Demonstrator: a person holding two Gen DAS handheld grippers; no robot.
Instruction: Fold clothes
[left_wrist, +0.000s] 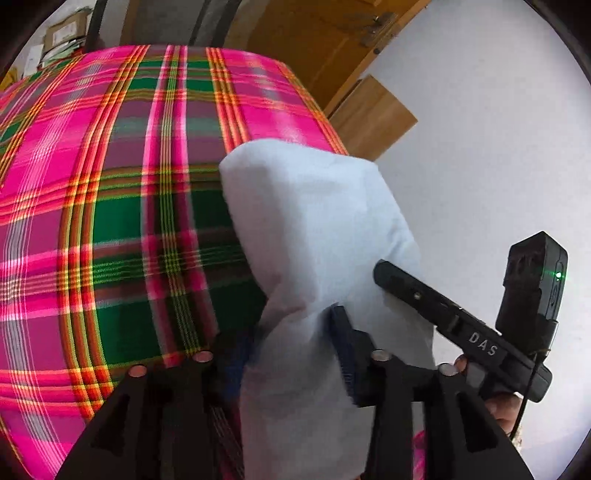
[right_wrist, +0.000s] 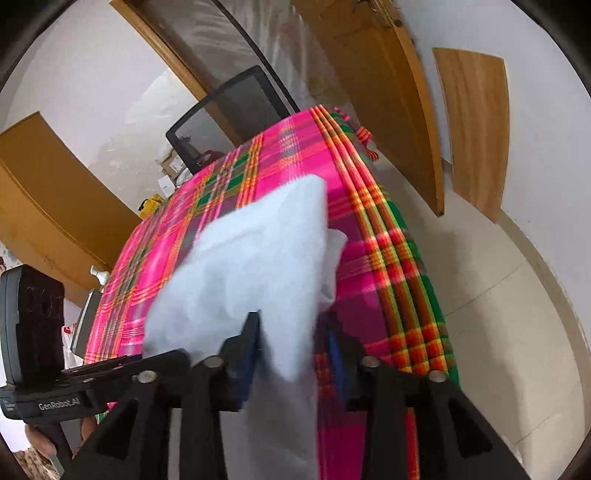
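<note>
Gripper (left_wrist: 295, 343) left, gripper (right_wrist: 291, 343) right: both clamped on pale cloth (left_wrist: 317, 221), lifted over plaid worktop (left_wrist: 110, 184); mid-fold, needs laying flat.

Place: a room in a home.
Signs: plaid tablecloth (right_wrist: 369, 236), wooden door (right_wrist: 373, 85), mesh office chair (right_wrist: 225, 110), tiled floor (right_wrist: 498, 314).

Left tongs (left_wrist: 295, 350): fingers closed onto pale blue cloth (left_wrist: 317, 229), held raised above tabletop. Right tongs (right_wrist: 291, 343): fingers likewise pinching same cloth, raised. Both tongs close side by side. Person's fingers (left_wrist: 502, 406) wrapped round right tongs' handle.
</note>
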